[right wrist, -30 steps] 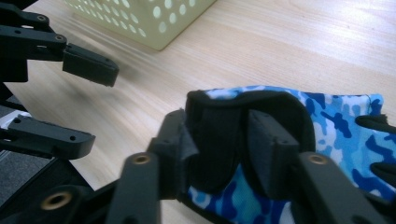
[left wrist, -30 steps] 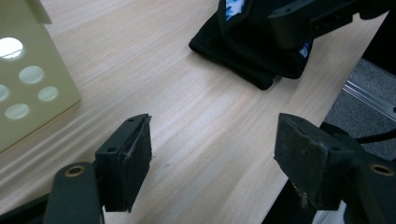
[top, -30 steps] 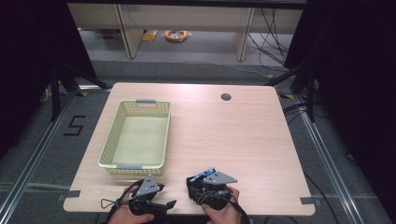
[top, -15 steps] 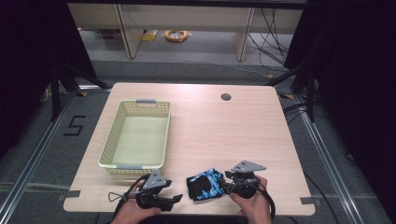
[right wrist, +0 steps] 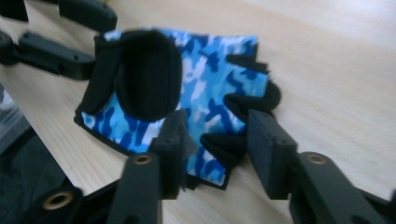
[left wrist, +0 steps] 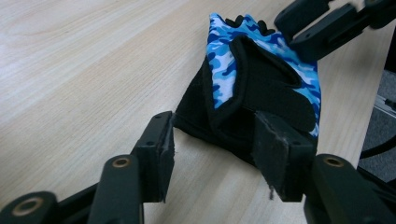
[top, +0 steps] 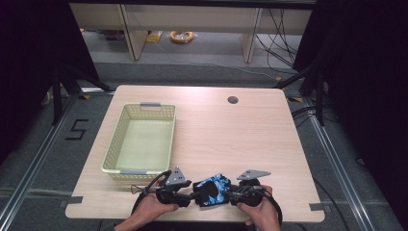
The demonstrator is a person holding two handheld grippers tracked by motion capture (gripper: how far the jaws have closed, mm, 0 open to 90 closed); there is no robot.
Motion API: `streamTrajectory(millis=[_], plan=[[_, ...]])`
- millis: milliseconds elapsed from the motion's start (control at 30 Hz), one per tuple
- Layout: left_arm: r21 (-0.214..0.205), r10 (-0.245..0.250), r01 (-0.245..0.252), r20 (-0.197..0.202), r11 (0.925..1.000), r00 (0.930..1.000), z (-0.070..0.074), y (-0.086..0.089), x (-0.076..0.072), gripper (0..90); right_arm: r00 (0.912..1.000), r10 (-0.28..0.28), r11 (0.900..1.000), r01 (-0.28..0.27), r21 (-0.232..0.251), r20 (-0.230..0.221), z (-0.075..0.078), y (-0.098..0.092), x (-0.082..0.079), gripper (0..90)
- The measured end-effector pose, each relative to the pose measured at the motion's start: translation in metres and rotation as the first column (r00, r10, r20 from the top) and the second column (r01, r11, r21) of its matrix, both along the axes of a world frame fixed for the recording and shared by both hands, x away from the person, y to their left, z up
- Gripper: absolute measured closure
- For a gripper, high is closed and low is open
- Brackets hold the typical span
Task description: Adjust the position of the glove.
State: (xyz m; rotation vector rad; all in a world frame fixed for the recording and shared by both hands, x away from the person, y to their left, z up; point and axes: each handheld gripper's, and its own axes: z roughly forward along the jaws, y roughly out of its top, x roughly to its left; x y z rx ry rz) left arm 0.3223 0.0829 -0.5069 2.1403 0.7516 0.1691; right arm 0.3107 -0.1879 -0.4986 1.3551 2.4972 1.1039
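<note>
We saw glove point(top: 212, 189) lower centre, between left gripper point(top: 188, 197) and right gripper point(top: 230, 196). Both jaw pairs half-spread, just closing around glove's opposite ends, seemingly not yet pinching.

Pale wooden table point(top: 250, 130) on grey floor point(top: 202, 72), dark curtains point(top: 365, 72) either side, shelving point(top: 192, 24) behind.

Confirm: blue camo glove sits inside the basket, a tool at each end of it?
Not inside. In the high view the glove lies on the table, right of the basket. The left tool and right tool do flank it.
</note>
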Motion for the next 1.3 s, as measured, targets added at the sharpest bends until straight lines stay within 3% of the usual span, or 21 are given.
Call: streamTrajectory(millis=[67, 100, 167, 200, 300, 367, 400, 433, 533, 567, 633, 700, 767, 833, 967, 1067, 1167, 1233, 1267, 1300], plan=[[0.014, -0.019, 0.019, 0.023, 0.9997, 0.9996, 0.000, 0.000, 0.002, 54.7, 0.9998, 0.008, 0.9992, -0.009, -0.038, -0.017, 0.000, 0.002, -0.001, 69.4], [-0.014, -0.025, 0.025, 0.026, 0.9996, 0.9993, -0.001, -0.001, 0.002, 58.2, 0.9998, 0.019, 0.9987, -0.019, -0.048, -0.004, 0.000, 0.001, 0.000, 73.1], [-0.018, -0.024, 0.024, 0.020, 0.9995, 0.9995, -0.002, -0.002, 0.001, 66.9, 0.9997, 0.026, 0.9993, -0.026, -0.028, -0.003, 0.000, 0.002, 0.000, 79.8], [-0.015, -0.033, 0.034, 0.042, 0.9993, 0.9986, -0.001, -0.003, 0.001, 70.0, 0.9995, 0.032, 0.9988, -0.032, -0.036, -0.002, 0.001, 0.002, -0.001, 84.1], [-0.009, -0.031, 0.032, 0.063, 0.9994, 0.9975, 0.000, -0.004, 0.000, 82.2, 0.9984, 0.056, 0.9974, -0.056, -0.045, 0.000, 0.003, 0.003, -0.002, 87.4], [-0.023, -0.028, 0.030, 0.068, 0.9993, 0.9973, 0.002, -0.005, 0.000, 86.1, 0.9976, 0.064, 0.9974, -0.064, -0.033, 0.025, 0.005, 0.003, -0.001, 87.9], [-0.001, -0.034, 0.034, 0.070, 0.9994, 0.9970, 0.004, -0.003, 0.001, 86.7, 0.9971, 0.067, 0.9977, -0.067, -0.013, 0.034, 0.006, 0.002, -0.002, 88.0], [-0.015, -0.025, 0.026, 0.067, 0.9996, 0.9974, 0.006, -0.004, 0.000, 87.1, 0.9972, 0.075, 0.9972, -0.075, -0.003, 0.003, 0.010, 0.001, -0.003, 88.1], [-0.034, -0.036, 0.038, 0.071, 0.9987, 0.9968, 0.015, -0.003, 0.002, 87.4, 0.9964, 0.078, 0.9958, -0.080, 0.044, 0.033, 0.017, -0.001, -0.006, 88.1], [-0.037, -0.035, 0.038, 0.086, 0.9986, 0.9957, 0.018, -0.003, 0.004, 87.4, 0.9965, 0.080, 0.9947, -0.082, 0.062, 0.024, 0.020, -0.001, -0.009, 88.1], [-0.032, -0.045, 0.047, 0.080, 0.9984, 0.9958, 0.022, -0.002, 0.008, 87.3, 0.9963, 0.078, 0.9930, -0.081, 0.085, 0.037, 0.023, -0.001, -0.012, 88.1], [-0.037, -0.028, 0.031, 0.073, 0.9988, 0.9969, 0.023, -0.002, 0.012, 87.3, 0.9948, 0.100, 0.9873, -0.102, 0.122, 0.017, 0.021, 0.001, -0.014, 88.1], [-0.041, -0.019, 0.021, 0.056, 0.9989, 0.9982, 0.022, -0.001, 0.015, 87.1, 0.9960, 0.085, 0.9913, -0.087, 0.099, 0.027, 0.019, 0.004, -0.015, 88.1], [-0.021, -0.023, 0.024, 0.059, 0.9995, 0.9980, 0.018, 0.000, 0.019, 87.1, 0.9959, 0.087, 0.9914, -0.089, 0.095, 0.026, 0.018, 0.005, -0.015, 88.1], [-0.034, -0.014, 0.014, 0.019, 0.9993, 0.9997, 0.007, -0.003, 0.020, 86.4, 0.9968, 0.076, 0.9922, -0.078, 0.097, 0.024, 0.015, 0.002, -0.012, 88.0], [0.004, -0.028, 0.028, 0.017, 0.9996, 0.9995, 0.001, -0.002, 0.021, 85.5, 0.9981, 0.061, 0.9961, -0.061, 0.063, 0.005, 0.010, -0.002, -0.008, 87.3], [0.001, -0.010, 0.010, 0.010, 0.9999, 0.9999, -0.004, -0.003, 0.021, 84.1, 0.9978, 0.062, 0.9977, -0.061, 0.031, -0.024, 0.002, -0.002, -0.006, 85.0], [0.028, -0.027, 0.027, 0.018, 0.9992, 0.9995, -0.005, -0.002, 0.022, 83.4, 0.9986, 0.047, 0.9976, -0.046, 0.051, -0.024, -0.003, 0.000, -0.006, 83.7], [0.028, -0.020, 0.020, 0.013, 0.9994, 0.9997, -0.005, -0.001, 0.022, 83.0, 0.9965, 0.075, 0.9960, -0.073, 0.050, -0.036, -0.002, -0.001, -0.006, 82.0], [0.013, -0.009, 0.009, 0.003, 0.9999, 1.0000, -0.006, -0.002, 0.020, 82.3, 0.9976, 0.064, 0.9977, -0.063, 0.025, -0.028, -0.002, 0.001, -0.007, 80.6]])
